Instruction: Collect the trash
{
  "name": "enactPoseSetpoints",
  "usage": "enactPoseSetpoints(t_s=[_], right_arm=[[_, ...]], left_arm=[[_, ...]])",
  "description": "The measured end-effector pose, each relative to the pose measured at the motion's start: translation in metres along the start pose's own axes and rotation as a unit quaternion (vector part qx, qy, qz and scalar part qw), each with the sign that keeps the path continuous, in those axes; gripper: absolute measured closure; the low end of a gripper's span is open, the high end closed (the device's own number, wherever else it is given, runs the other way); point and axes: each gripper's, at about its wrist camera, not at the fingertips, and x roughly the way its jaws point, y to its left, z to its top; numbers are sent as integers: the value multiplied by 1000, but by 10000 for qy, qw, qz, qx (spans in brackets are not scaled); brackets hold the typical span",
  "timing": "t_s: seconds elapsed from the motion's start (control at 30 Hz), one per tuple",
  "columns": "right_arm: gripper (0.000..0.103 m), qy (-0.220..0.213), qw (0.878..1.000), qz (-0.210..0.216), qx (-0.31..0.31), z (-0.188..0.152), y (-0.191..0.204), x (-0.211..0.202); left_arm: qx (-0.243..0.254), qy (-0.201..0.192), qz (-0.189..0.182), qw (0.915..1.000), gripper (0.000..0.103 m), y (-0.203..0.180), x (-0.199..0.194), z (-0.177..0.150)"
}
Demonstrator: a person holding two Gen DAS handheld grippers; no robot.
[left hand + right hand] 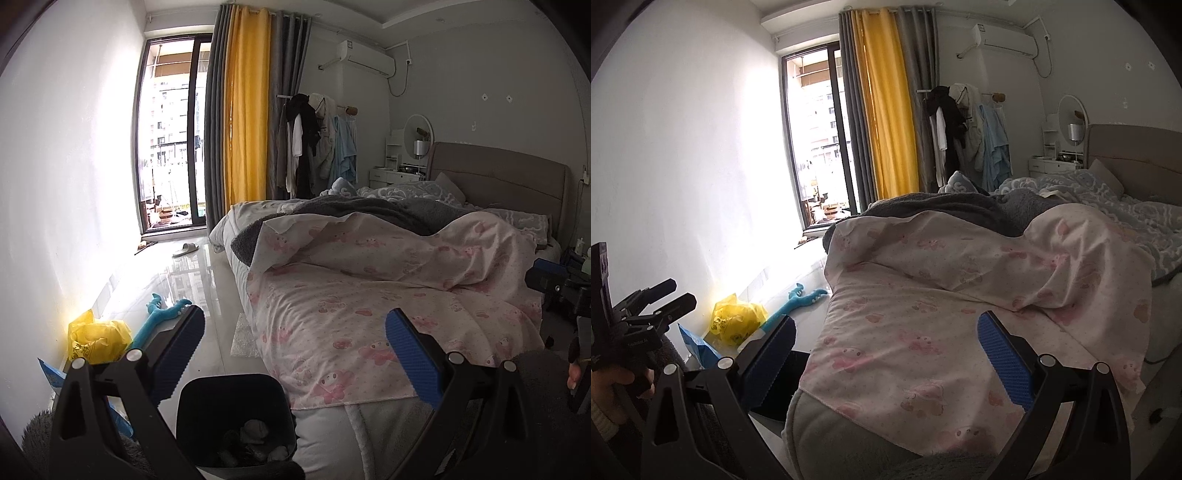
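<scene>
A dark trash bin [236, 424] stands on the floor at the bed's foot, with crumpled paper [255, 430] inside. My left gripper [295, 332] is open and empty, held above the bin and the bed corner. A yellow plastic bag [98, 338] and a blue packet [51, 374] lie by the left wall; a bubble-wrap sheet [243, 336] lies on the floor beside the bed. My right gripper [886, 332] is open and empty over the pink bedsheet [923, 332]. The bag [737, 319], the packet [696, 345] and the bin's edge [786, 384] also show in the right wrist view.
A blue plush toy [162, 314] lies on the glossy floor by the wall. A slipper [186, 249] lies near the balcony door [170, 136]. The bed [388, 266] with rumpled covers fills the right. A clothes rack [317, 140] and a vanity [402, 166] stand behind it.
</scene>
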Motion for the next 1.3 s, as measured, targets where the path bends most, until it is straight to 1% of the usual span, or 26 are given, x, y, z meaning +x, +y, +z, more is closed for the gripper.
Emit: enactPoseSetpoints(t_s=[0.2, 0.4, 0.6, 0.83, 1.3], right_arm=[[3, -161, 9997, 91, -142, -1, 9, -9], [3, -168, 9996, 223, -95, -1, 7, -10], [3, -156, 9996, 223, -79, -2, 6, -10], [3, -153, 9996, 214, -76, -2, 7, -11], [3, -114, 9997, 222, -80, -2, 4, -9]], left_arm=[[108, 100, 80, 9999, 3, -2, 4, -5], [92, 113, 85, 9999, 3, -1, 6, -7], [115, 121, 94, 9998, 3, -3, 7, -8], [17, 137, 122, 9998, 3, 1, 8, -7], [54, 178, 120, 9998, 3, 1, 10, -10]])
